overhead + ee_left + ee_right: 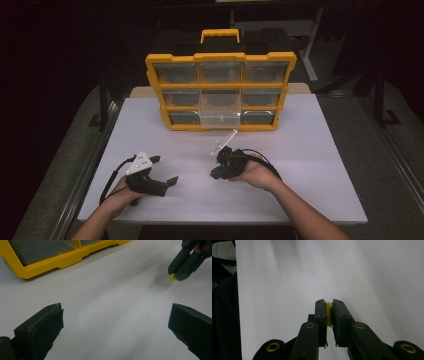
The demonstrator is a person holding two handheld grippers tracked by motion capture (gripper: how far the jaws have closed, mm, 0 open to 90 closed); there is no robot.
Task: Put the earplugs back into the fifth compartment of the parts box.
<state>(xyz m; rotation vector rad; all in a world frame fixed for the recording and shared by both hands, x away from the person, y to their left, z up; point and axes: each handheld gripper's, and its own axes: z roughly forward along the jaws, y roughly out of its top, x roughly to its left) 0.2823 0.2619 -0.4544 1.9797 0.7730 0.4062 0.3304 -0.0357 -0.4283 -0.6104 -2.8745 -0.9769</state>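
Note:
A small yellow piece (329, 314) is pinched between the jaws of my right gripper (329, 305), which points down at the white table. The left gripper view catches the same gripper (178, 277) at upper right, the yellow piece (172, 277) poking from its tip just above the table. From the high view, my right gripper (216, 174) sits at centre front and my left gripper (166, 171) lies at front left, jaws wide apart and empty. My left gripper (115, 322) holds nothing; its black fingertips (46, 321) frame bare table.
A yellow organiser case (220, 90) with clear drawers stands upright at the back of the white table (310, 165); its lower middle drawer (220, 118) is pulled out. A yellow carry handle (220, 35) tops it. Dark floor surrounds the table.

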